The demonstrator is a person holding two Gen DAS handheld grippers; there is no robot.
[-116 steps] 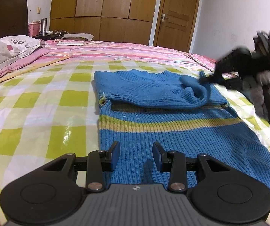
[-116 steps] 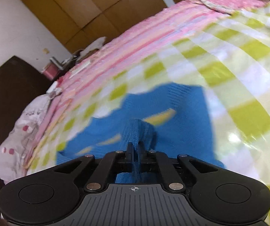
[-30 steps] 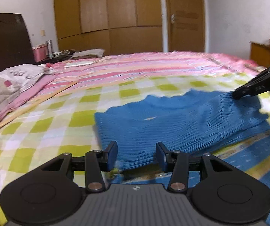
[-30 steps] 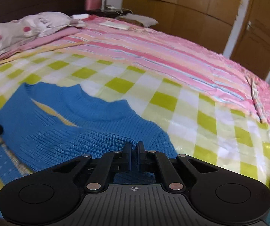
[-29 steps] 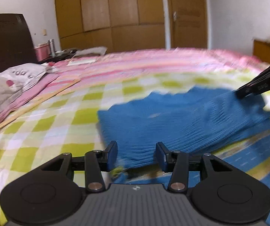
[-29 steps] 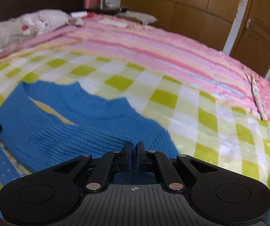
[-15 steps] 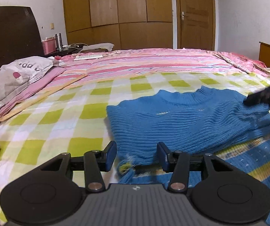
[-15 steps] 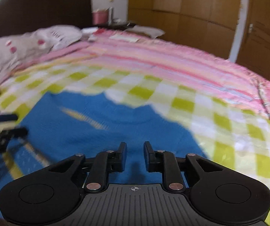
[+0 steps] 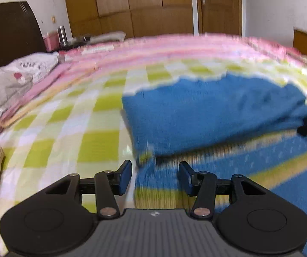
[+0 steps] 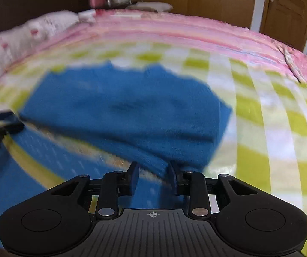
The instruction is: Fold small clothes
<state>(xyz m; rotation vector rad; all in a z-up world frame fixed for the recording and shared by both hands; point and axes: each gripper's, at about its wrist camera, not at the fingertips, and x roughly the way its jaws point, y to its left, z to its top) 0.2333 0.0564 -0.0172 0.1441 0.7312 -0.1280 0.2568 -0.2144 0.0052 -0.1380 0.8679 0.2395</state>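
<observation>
A blue ribbed knit sweater with a yellow band and pale dotted rows point(image 9: 207, 115) lies spread on a bed covered in a green, white and yellow checked sheet point(image 9: 72, 128), its upper part doubled over so that a plain blue layer rests on the patterned body. The folded layer's edge runs across the garment, with the yellow band showing just below it and the neckline notch toward the pink-striped far side of the bed. The sweater sits toward the bed's near edge, well apart from the grey spotted pillow point(image 9: 14, 75) at the dark headboard end.

The black left gripper point(image 9: 154, 176) hovers over the sweater's near corner, jaws standing moderately wide with nothing pinched; the knit lies beneath the gap. The black right gripper point(image 10: 153, 176) is over the opposite side of the fold, its jaws opening, a ridge of blue knit between them but not pressed by the pads. Both views are blurred.
</observation>
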